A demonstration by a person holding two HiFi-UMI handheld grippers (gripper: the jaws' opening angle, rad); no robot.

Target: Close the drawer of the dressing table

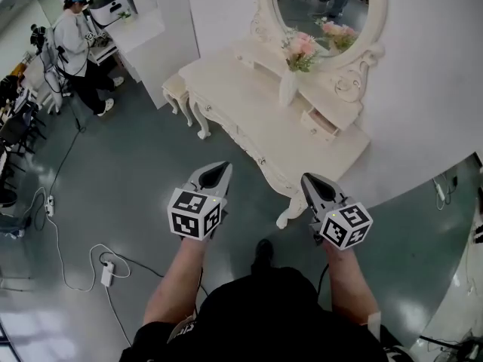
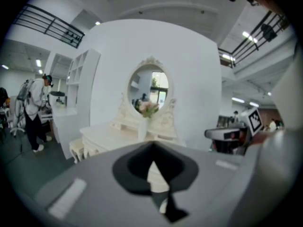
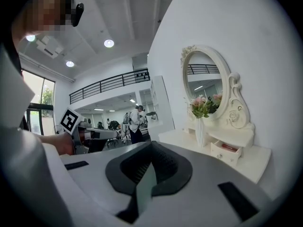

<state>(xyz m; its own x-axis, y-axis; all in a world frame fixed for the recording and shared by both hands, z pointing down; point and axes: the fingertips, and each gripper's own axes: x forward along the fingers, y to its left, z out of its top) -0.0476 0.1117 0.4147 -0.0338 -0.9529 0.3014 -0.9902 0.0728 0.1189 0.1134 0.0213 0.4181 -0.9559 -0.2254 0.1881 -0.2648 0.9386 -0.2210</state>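
The cream dressing table [image 1: 249, 104] stands against the white wall ahead of me, with an oval mirror [image 1: 324, 6] on top. A small drawer [image 1: 319, 124] on its right upper tier is pulled open; in the right gripper view the drawer [image 3: 226, 151] shows something red inside. Both grippers hang over the floor in front of the table, apart from it. The left gripper [image 1: 225, 165] has its jaws together with nothing in them, and so does the right gripper [image 1: 306, 177]. Each gripper view shows the same: left gripper [image 2: 152, 144], right gripper [image 3: 151, 143].
A white vase with pink flowers [image 1: 288, 87] stands on the table left of the drawer. A small stool [image 1: 177, 89] sits at the table's far left end. A person [image 1: 75, 44] works at a white counter far left. Cables and a power strip [image 1: 106, 272] lie on the floor.
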